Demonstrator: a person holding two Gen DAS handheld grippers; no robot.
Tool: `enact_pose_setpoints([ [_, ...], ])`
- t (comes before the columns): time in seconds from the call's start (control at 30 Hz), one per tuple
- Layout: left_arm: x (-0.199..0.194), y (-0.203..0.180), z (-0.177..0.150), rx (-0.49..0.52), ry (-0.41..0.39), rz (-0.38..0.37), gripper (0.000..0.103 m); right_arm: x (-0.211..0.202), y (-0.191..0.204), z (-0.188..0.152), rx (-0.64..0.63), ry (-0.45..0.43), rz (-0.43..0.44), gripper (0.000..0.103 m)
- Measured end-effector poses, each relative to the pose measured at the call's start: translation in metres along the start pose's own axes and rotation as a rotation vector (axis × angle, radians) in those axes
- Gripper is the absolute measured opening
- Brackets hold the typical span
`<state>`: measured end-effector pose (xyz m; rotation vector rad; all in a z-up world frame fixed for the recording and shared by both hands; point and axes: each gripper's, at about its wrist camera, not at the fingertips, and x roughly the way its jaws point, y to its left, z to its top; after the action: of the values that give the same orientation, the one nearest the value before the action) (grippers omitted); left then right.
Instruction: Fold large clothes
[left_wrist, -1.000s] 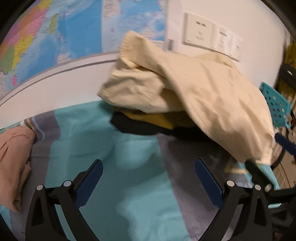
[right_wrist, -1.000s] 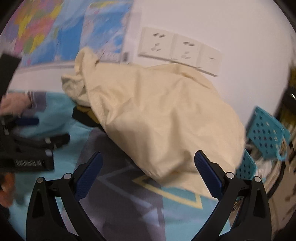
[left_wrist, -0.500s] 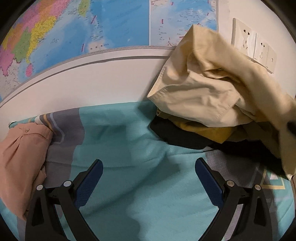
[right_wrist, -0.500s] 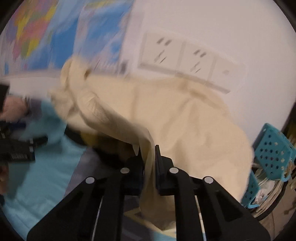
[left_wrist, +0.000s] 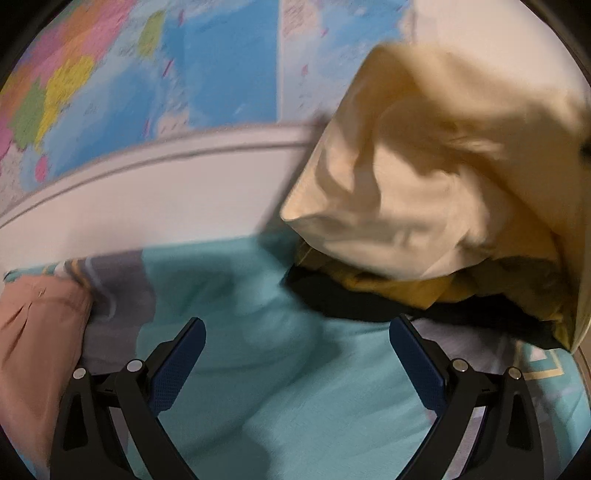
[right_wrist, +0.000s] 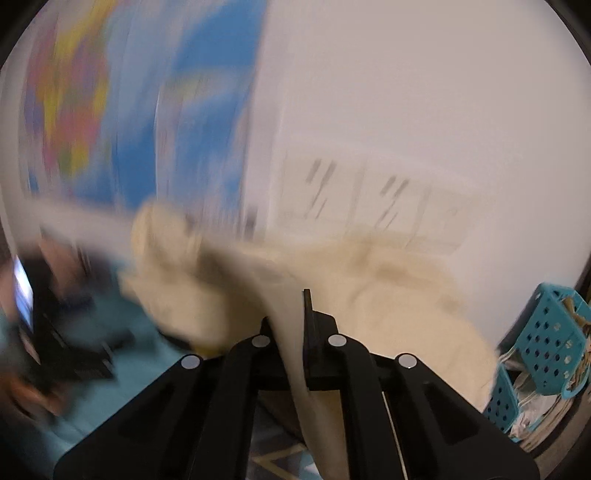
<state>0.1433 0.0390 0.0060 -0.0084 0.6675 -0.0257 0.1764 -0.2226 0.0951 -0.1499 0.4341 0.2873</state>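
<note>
Your right hand-held gripper (right_wrist: 291, 314) is clamped on a fold of the cream garment (left_wrist: 436, 184), lifting it off the dark and mustard clothes (left_wrist: 388, 291) piled on the teal bed cover (left_wrist: 280, 369), while your left hand-held gripper (left_wrist: 295, 354) hangs wide open, holding nothing.

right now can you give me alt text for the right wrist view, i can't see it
The right gripper is shut on a fold of a cream garment, which drapes ahead over the teal bedspread. The picture is blurred; behind are a white wall with sockets, a colourful map at left, and a teal perforated basket at right.
</note>
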Motion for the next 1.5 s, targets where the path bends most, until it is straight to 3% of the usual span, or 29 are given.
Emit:
enact_pose_setpoints([
  [0.13,-0.008,-0.021,0.010,0.060,-0.077,-0.092,0.096,-0.044,-0.028,0.052,0.034,-0.069,0.007,0.002],
  [0.2,-0.011,-0.035,0.015,0.102,-0.127,-0.099,0.096,-0.058,-0.038,0.065,0.054,-0.087,0.021,0.002],
  [0.37,-0.015,-0.069,0.017,0.149,-0.228,-0.173,0.096,-0.073,-0.059,0.076,0.119,-0.122,0.060,0.002],
  [0.47,-0.017,-0.099,0.017,0.251,-0.307,-0.177,0.096,-0.081,-0.071,0.080,0.136,-0.141,0.062,0.002],
  [0.5,-0.016,-0.107,0.021,0.268,-0.312,-0.198,0.081,-0.084,-0.074,0.080,0.149,-0.144,0.068,0.002],
  [0.53,-0.015,-0.113,0.025,0.276,-0.320,-0.222,0.039,-0.087,-0.076,0.081,0.157,-0.146,0.075,0.002],
  [0.57,-0.014,-0.120,0.033,0.289,-0.310,-0.264,0.015,-0.091,-0.078,0.083,0.155,-0.144,0.074,0.002],
  [0.6,-0.014,-0.123,0.041,0.286,-0.295,-0.289,0.001,-0.096,-0.079,0.085,0.149,-0.147,0.065,0.002],
  [0.63,-0.016,-0.125,0.051,0.274,-0.293,-0.301,0.000,-0.105,-0.080,0.089,0.137,-0.160,0.051,0.002],
  [0.73,-0.039,-0.120,0.082,0.210,-0.334,-0.355,0.000,-0.137,-0.085,0.106,0.145,-0.203,0.057,0.002],
  [0.87,-0.102,-0.102,0.124,0.147,-0.454,-0.463,0.000,-0.199,-0.078,0.139,0.108,-0.308,0.056,0.002],
  [0.97,-0.143,-0.089,0.135,0.141,-0.527,-0.523,0.003,-0.250,-0.061,0.160,0.058,-0.389,0.059,0.002],
  [1.0,-0.151,-0.087,0.132,0.149,-0.530,-0.569,0.023,-0.263,-0.056,0.164,0.050,-0.407,0.057,0.002],
  [1.03,-0.153,-0.083,0.127,0.158,-0.531,-0.595,0.056,-0.273,-0.052,0.166,0.049,-0.417,0.057,0.002],
  [1.1,-0.156,-0.076,0.102,0.173,-0.542,-0.671,0.080,-0.294,-0.046,0.165,0.049,-0.440,0.075,0.002],
  [1.23,-0.149,-0.099,0.052,0.278,-0.506,-0.750,0.085,-0.317,-0.041,0.155,0.063,-0.442,0.120,0.002],
  [1.37,-0.143,-0.152,0.039,0.308,-0.488,-0.739,0.087,-0.326,-0.032,0.139,0.062,-0.427,0.154,0.002],
  [1.47,-0.126,-0.177,0.041,0.340,-0.421,-0.822,0.067,-0.334,-0.031,0.126,0.073,-0.416,0.159,0.002],
  [1.5,-0.124,-0.184,0.039,0.353,-0.406,-0.847,0.031,-0.338,-0.031,0.122,0.077,-0.411,0.151,0.002],
])
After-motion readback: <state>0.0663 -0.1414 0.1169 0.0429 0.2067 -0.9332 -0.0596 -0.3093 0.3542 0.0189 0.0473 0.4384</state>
